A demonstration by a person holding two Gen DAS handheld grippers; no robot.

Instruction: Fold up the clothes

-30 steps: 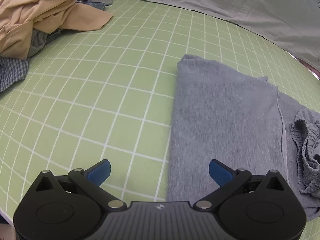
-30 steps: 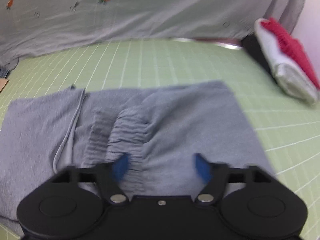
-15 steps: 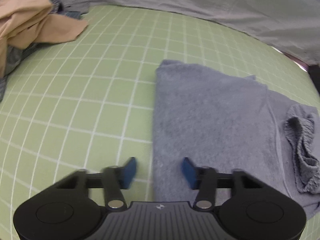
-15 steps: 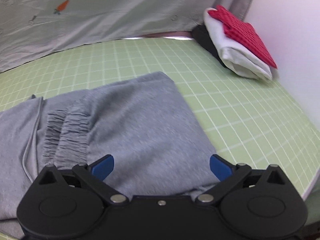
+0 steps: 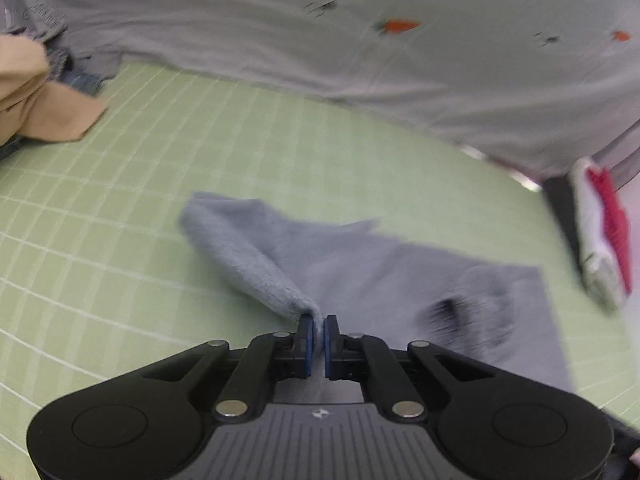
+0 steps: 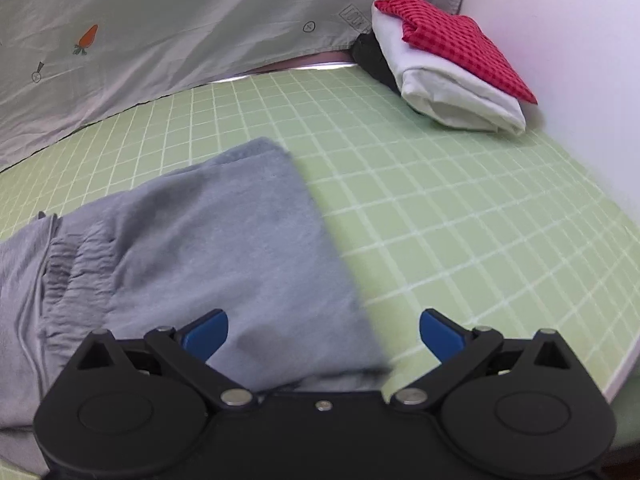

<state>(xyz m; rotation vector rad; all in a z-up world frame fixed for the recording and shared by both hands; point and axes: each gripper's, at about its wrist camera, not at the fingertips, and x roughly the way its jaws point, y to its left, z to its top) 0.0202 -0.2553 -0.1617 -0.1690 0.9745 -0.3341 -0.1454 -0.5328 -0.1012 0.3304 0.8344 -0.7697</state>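
Note:
A grey garment (image 5: 360,264) with a gathered waistband lies half folded on the green grid mat (image 5: 200,152). My left gripper (image 5: 319,326) is shut on the garment's near left corner and lifts it off the mat into a raised ridge. In the right wrist view the same grey garment (image 6: 224,248) lies flat, its waistband (image 6: 76,264) at the left. My right gripper (image 6: 323,330) is open over the garment's near right corner, with one blue finger over cloth and one over the mat.
A pile of unfolded clothes with a tan piece (image 5: 36,92) lies at the far left. A folded stack with a red checked cloth on top (image 6: 448,56) sits at the far right by the wall. A grey carrot-print sheet (image 6: 160,28) hangs behind the mat.
My left gripper has closed on the garment's left corner and raised it, swinging to the right. My right gripper has stayed open and shifted to the garment's right corner.

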